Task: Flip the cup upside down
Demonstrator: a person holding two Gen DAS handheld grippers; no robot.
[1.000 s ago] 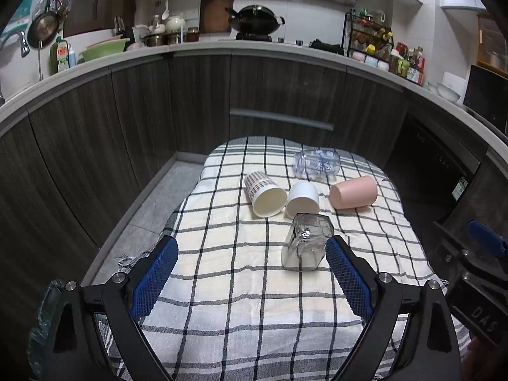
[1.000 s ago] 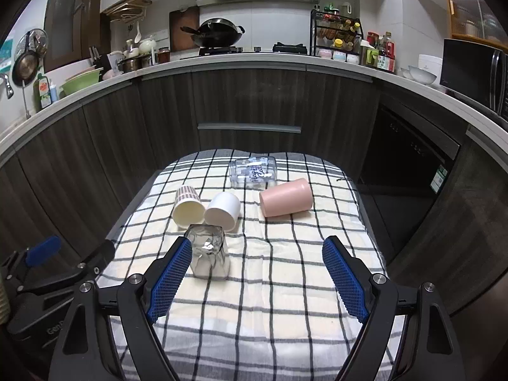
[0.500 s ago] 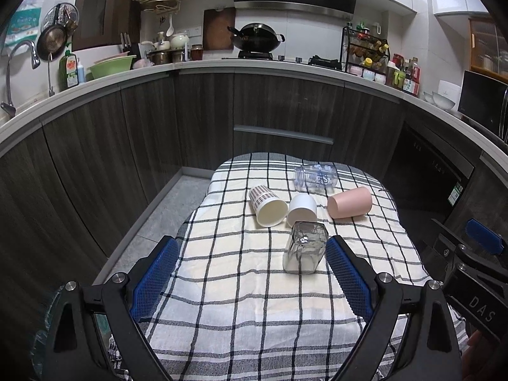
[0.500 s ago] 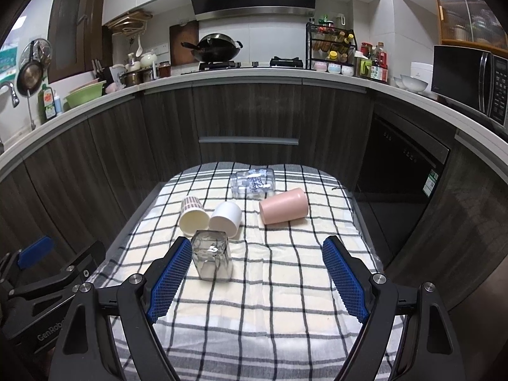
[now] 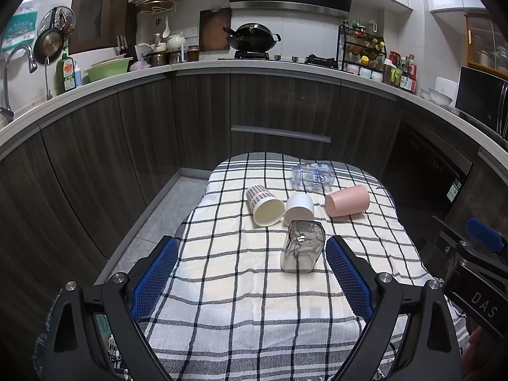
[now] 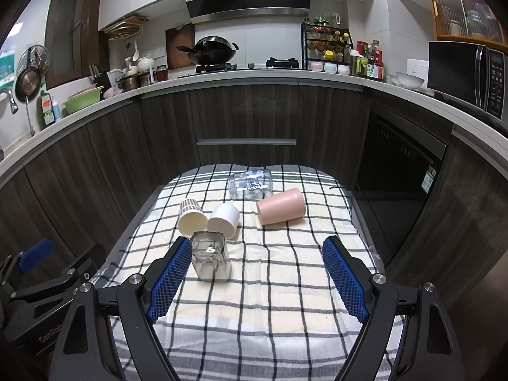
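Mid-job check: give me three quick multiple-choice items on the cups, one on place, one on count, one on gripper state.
1. Where does the clear glass cup stand?
A. nearest the grippers
B. behind the pink cup
C. on the counter

2. How many cups lie on their sides on the checked cloth?
A. two
B. four
C. six

3. What state is the left gripper in?
A. shut on a cup
B. open, holding nothing
C. out of view

Answers: 1 A, it stands in front of the white cup. 2 B: striped, white, pink and printed clear. 3 B, its fingers are spread with only cloth between them.
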